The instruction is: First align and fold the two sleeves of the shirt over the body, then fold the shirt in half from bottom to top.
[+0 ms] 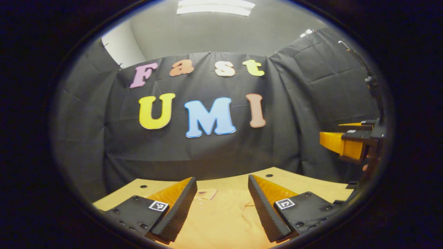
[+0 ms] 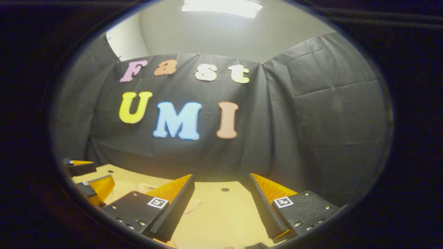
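Shirt (image 1: 221, 221) cloth lies flat on the pale table (image 1: 304, 181), an orange spread just beneath and between the left gripper (image 1: 221, 204) fingers, which stand wide apart and hold nothing; the right gripper (image 2: 221, 204) also gapes open over bare table, with what looks like the shirt's edge off to its left; I'd judge the fabric soft, light and limp, best pinched at a sleeve cuff or hem.

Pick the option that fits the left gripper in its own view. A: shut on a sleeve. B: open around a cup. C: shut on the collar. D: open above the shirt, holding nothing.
D: the left gripper has its fingers spread apart with only the flat shirt visible between them.
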The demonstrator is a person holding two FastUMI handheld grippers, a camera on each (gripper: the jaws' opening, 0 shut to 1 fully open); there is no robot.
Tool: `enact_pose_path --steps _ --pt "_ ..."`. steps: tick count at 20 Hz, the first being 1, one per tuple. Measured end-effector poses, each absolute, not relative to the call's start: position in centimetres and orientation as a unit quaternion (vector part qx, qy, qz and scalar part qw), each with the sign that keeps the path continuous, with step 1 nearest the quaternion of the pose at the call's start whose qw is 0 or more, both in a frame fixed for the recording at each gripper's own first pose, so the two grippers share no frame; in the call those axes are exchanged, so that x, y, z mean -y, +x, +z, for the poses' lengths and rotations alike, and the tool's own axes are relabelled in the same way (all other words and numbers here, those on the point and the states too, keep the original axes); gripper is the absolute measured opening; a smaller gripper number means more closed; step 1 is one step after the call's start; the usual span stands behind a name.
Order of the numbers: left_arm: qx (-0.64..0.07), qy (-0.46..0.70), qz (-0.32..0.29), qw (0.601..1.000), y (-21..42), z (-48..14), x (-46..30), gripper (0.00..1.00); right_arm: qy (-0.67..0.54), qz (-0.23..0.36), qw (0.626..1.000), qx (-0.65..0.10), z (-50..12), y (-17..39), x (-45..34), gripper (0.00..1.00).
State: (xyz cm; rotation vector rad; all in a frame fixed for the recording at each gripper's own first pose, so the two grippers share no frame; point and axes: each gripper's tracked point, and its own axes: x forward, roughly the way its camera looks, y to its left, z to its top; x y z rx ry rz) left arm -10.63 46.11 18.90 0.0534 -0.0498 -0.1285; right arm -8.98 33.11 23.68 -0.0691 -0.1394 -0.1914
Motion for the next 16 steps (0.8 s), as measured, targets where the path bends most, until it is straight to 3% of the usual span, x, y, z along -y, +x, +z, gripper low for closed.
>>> enact_pose_path --steps 5,9,16 --pt "0.017 -0.014 -0.009 1.0 -7.5 21.4 -54.2 0.95 -0.048 -0.06 0.995 0.062 24.4 -4.5 -36.9 0.96" --pt "0.013 -0.011 0.01 1.0 -5.6 20.9 -55.6 0.95 -0.049 -0.057 0.997 0.035 23.5 -1.4 -36.2 0.95" --pt "0.015 -0.03 0.041 0.999 -2.8 21.6 -55.0 0.93 -0.021 -0.022 0.994 -0.105 15.9 7.4 -34.9 0.97"
